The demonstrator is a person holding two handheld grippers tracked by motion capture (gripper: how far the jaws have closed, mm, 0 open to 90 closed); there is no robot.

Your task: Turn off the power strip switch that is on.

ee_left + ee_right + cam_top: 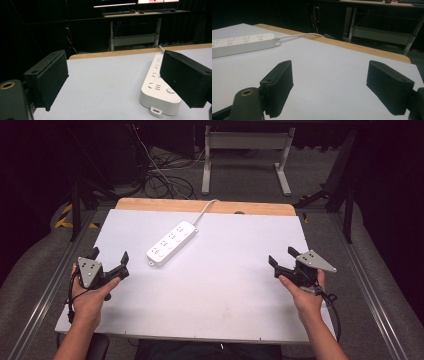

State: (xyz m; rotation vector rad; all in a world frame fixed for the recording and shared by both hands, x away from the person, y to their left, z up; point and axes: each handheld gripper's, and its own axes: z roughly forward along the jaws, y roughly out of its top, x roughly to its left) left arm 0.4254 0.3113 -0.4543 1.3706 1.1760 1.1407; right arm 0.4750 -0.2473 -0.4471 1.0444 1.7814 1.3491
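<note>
The white power strip (171, 243) lay slantwise on the white table (215, 285), toward its far left, its white cord (204, 211) running off over the wooden back edge (205, 206). The left gripper (109, 256) sat at the near left, jaws spread wide and holding nothing, the strip just ahead of it. The right gripper (282, 256) was gaping and empty too, well apart from the strip, with bare tabletop between. Beyond the table stood a white desk frame (245, 155) and tangled floor cables (162, 175).
</note>
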